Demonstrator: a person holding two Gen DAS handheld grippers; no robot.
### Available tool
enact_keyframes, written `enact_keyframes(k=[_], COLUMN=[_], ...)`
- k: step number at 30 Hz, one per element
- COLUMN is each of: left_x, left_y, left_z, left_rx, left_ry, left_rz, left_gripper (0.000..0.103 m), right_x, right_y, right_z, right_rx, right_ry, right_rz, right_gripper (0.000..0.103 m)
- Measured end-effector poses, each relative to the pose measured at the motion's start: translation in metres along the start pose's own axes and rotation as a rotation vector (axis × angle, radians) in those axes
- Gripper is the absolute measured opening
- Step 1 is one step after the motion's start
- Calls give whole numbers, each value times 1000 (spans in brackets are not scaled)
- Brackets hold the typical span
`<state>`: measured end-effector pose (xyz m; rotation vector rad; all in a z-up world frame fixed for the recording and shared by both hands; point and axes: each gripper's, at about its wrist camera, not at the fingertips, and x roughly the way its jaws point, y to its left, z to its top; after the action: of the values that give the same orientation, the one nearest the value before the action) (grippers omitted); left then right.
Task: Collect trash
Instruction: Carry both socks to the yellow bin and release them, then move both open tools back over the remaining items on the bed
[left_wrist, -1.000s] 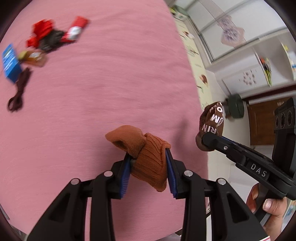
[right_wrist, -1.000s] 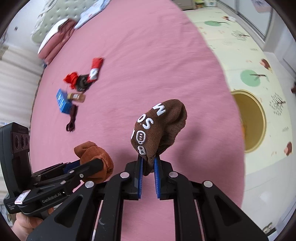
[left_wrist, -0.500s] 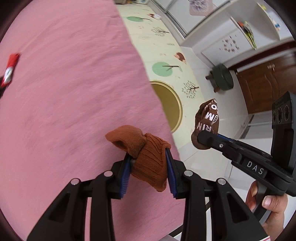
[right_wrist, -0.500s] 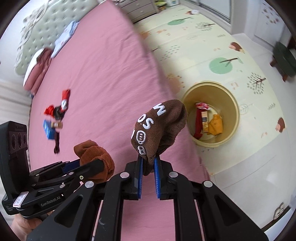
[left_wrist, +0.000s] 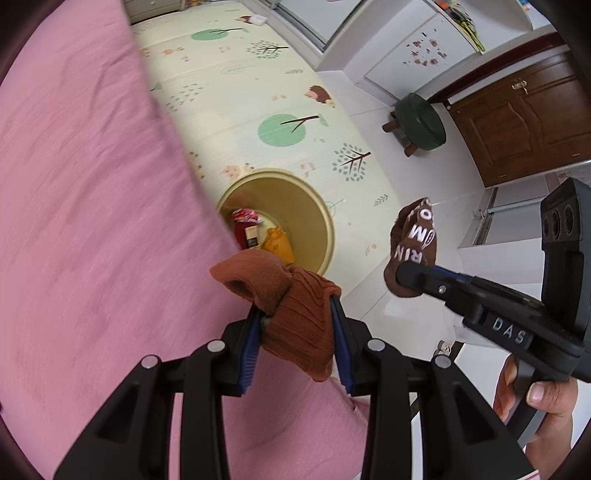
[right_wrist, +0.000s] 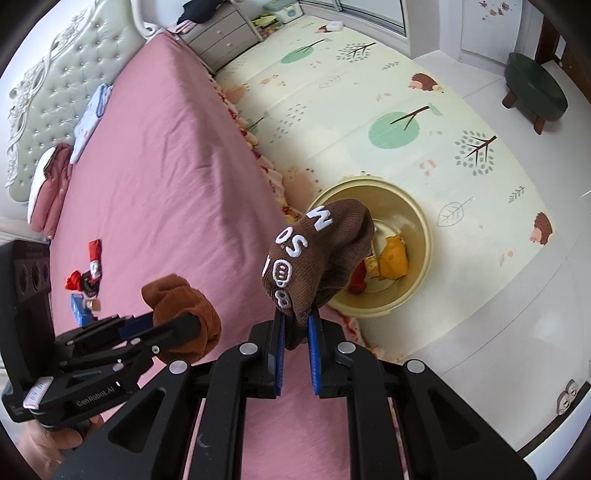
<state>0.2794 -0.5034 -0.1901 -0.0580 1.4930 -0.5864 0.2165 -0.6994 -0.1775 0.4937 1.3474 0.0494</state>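
My left gripper is shut on a rust-orange knit sock and holds it above the edge of the pink bed. My right gripper is shut on a dark brown sock with white letters. A yellow round bin stands on the floor beside the bed, with red and orange wrappers inside. In the right wrist view the brown sock hangs over the bin's near rim. The bin also shows in the left wrist view, just beyond the orange sock.
More trash, red, black and blue pieces, lies on the bed at the left. A patterned play mat covers the floor. A green stool stands at the far right, near a wooden door.
Both grippers have swung from over the bed toward its right edge, still holding the socks. The yellow bin has come into view and now lies close ahead of both.
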Motion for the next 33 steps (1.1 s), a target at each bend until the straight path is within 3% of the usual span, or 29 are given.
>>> enact_keyframes(k=[5, 9, 10, 11, 12, 14, 23, 33], left_x=[13, 19, 20, 20, 19, 18, 13, -16], left_y=[-23, -39, -40, -42, -42, -43, -35, -5], left_z=[23, 34, 34, 36, 37, 40, 36, 10], left_rx=[56, 123, 131, 140, 145, 150, 164, 92], left_ry=[2, -13, -13, -17, -30, -44, -34, -69], left_rz=[-35, -62, -59, -57, -58, -38, -17, -20], left_gripper=[35, 40, 50, 63, 69, 79, 81, 81], right_x=[-5, -12, -14, -16, -18, -21, -23, -22], right_y=[-15, -24, -26, -29, -31, -35, -33, 9], right_z=[15, 26, 30, 32, 35, 39, 39, 28], right_rx=[11, 6, 3, 5, 8, 8, 41, -1], right_ry=[-10, -31, -32, -34, -40, -50, -61, -48], right_rz=[15, 14, 15, 14, 7, -6, 8, 31], right_gripper=[12, 18, 20, 28, 36, 38, 39, 39])
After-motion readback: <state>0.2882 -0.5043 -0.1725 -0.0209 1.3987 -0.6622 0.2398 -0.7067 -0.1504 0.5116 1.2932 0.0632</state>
